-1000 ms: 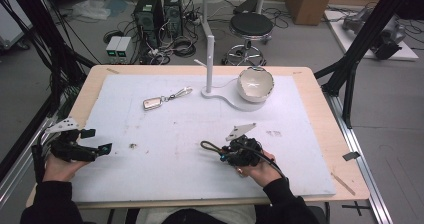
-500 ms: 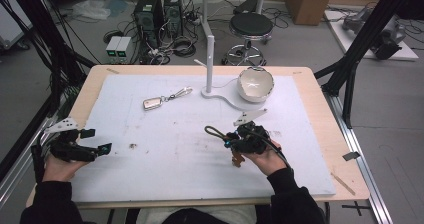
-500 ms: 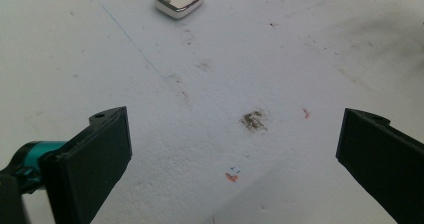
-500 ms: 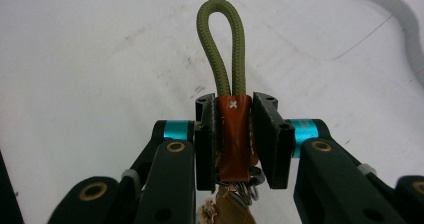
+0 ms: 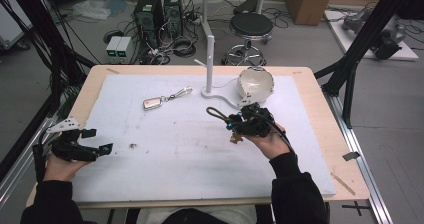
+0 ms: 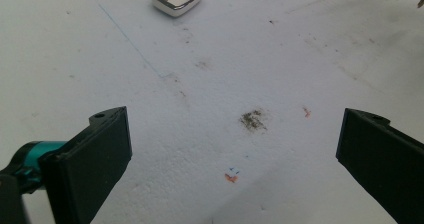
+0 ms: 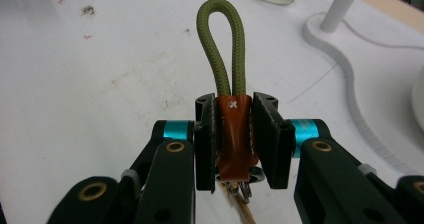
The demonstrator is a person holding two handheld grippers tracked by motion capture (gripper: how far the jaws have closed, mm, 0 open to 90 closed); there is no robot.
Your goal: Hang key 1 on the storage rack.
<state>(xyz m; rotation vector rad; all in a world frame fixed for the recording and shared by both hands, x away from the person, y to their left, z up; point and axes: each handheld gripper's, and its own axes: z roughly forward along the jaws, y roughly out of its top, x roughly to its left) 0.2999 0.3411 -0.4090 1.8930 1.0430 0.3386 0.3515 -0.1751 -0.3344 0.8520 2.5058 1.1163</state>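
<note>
R hand-held gripper (image 7: 235, 139) clamps brown tab of green-loop keychain (image 7: 222, 49), lifted off desk (image 5: 310, 164). Carry step; next, prob. hang loop on white stand (image 5: 209, 64). L hand-held gripper (image 6: 235, 149) open, idle.

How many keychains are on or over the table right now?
2. A silver keychain with a pale strap lies on the white mat, far left of centre. A second keychain, brown tab and olive cord loop, is clamped in the right gripper.
</note>
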